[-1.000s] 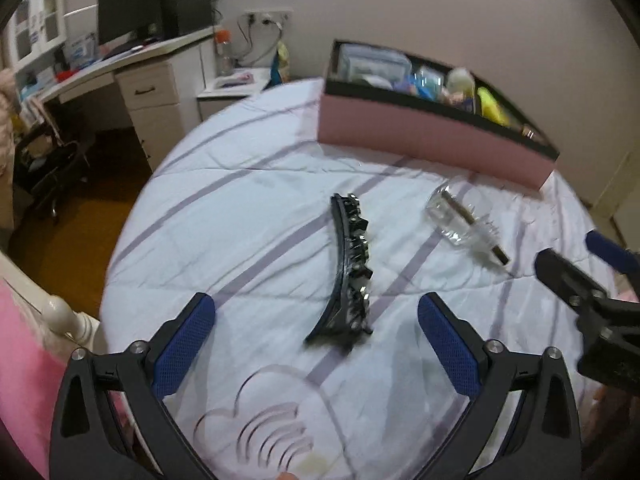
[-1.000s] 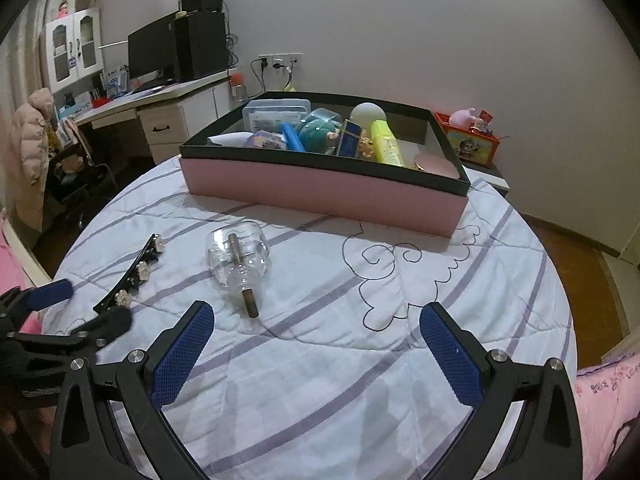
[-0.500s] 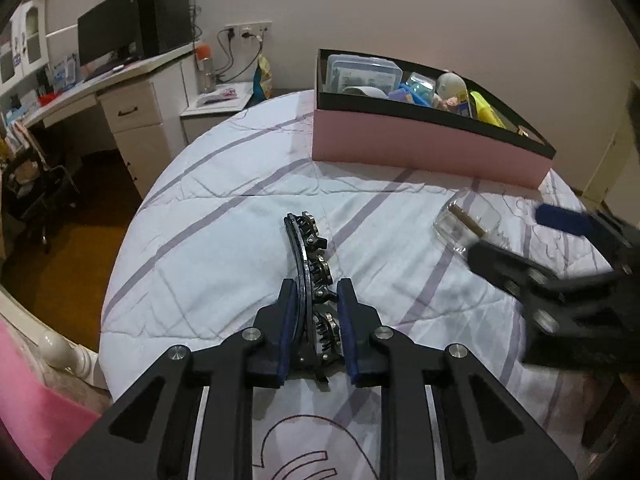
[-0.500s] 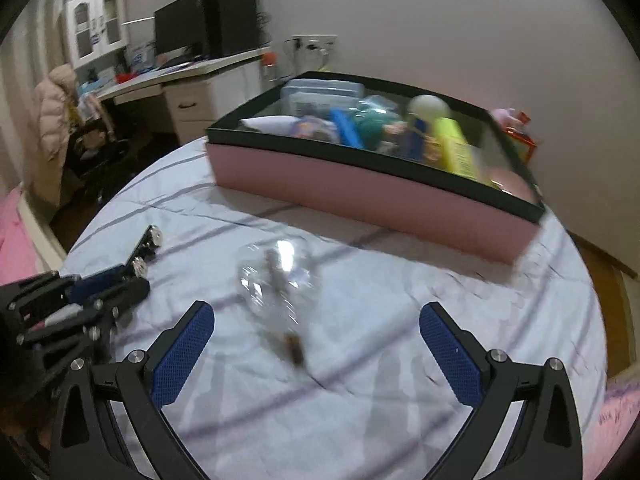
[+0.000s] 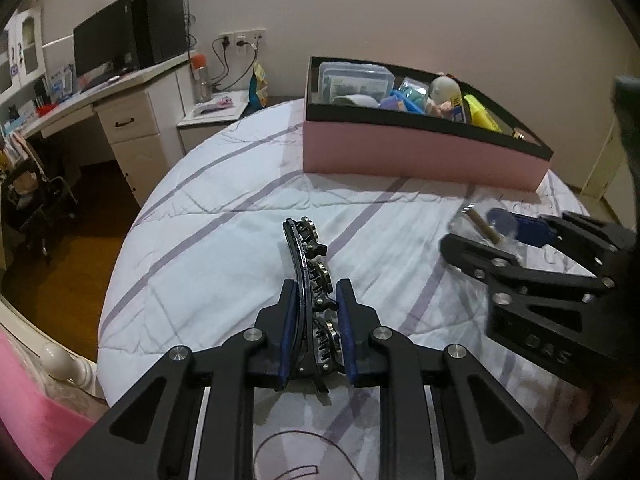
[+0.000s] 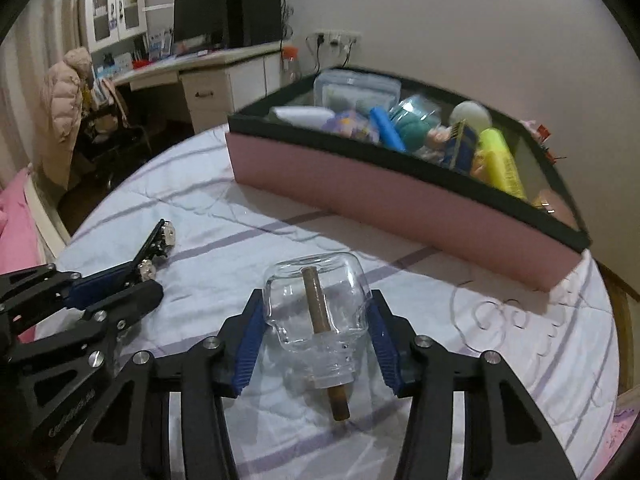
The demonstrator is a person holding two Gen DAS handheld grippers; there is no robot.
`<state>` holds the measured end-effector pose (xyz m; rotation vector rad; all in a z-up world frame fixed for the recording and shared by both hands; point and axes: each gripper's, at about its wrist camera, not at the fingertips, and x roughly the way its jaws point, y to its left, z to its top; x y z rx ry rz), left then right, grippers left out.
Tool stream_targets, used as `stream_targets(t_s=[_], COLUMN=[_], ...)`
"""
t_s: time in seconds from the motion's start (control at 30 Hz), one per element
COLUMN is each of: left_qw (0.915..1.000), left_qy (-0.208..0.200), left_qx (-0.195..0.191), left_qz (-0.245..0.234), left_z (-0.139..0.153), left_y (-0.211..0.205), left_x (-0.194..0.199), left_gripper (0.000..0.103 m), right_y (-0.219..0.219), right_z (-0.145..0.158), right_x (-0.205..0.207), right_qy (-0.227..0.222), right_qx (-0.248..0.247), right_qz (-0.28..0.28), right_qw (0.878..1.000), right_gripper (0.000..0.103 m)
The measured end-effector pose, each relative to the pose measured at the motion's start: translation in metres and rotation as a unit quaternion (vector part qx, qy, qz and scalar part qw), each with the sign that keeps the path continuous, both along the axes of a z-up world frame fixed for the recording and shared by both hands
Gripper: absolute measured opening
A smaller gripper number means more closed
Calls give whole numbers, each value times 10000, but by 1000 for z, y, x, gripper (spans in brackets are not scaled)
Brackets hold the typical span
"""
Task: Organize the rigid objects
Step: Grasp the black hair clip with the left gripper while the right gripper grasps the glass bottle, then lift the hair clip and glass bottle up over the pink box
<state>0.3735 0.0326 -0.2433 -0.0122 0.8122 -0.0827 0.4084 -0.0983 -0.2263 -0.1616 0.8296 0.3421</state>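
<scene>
A curved black hair clip [image 5: 308, 248] with metal studs lies on the striped bedcover, and my left gripper [image 5: 316, 312] is shut on its near end. From the right wrist the same clip [image 6: 160, 240] sticks out past the left gripper [image 6: 136, 280]. A clear glass bottle [image 6: 316, 292] with a brown stick through its neck lies on its side between the fingers of my right gripper [image 6: 316, 336]. Its jaws are closing, and both blue pads touch the glass. In the left wrist view the right gripper [image 5: 480, 232] shows at the right, around the bottle [image 5: 484, 228].
A pink box [image 5: 400, 152] with a black rim stands at the back of the bed, holding several small items; it also shows as the pink box [image 6: 380, 200]. A white desk [image 5: 120, 120] with a monitor stands to the left, beyond the bed's edge and the wooden floor.
The left gripper went from wide open to shut on the hair clip. The right gripper moved in over the glass bottle and narrowed from wide open until its pads reached the glass.
</scene>
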Motion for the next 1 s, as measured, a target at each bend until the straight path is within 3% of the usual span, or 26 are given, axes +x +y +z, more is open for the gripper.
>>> stream_targets(t_s=[0.1,0.27,0.57,0.83,1.0], left_qw=[9998,9989,9952,9871,9809], left_qy=[-157,-422,-857,-1451,-1795], left_qx=[82,167,171,132,187], left_qz=[106,-138,-449,-669,-727], left_z=[10,31,75,122,145], left_y=[-6,-32,-65,-86,-92], left_x=[-4,-16,-47,-83,-102], left_gripper=[19,19,20,20,20], right_y=[-12,-27,-57,-76,-81], right_z=[11,32,71,114,134], right_x=[-15,-40,-75,-118,-137], right_qy=[-173,-394,-943,-1831,-2119], right_qx=[155,317,181,178,263], right_qz=[-185,-387,-905,-1352,-1479], right_qw=[9996,9980,9913,9736,9657], right_gripper=[51,51,51,51,52])
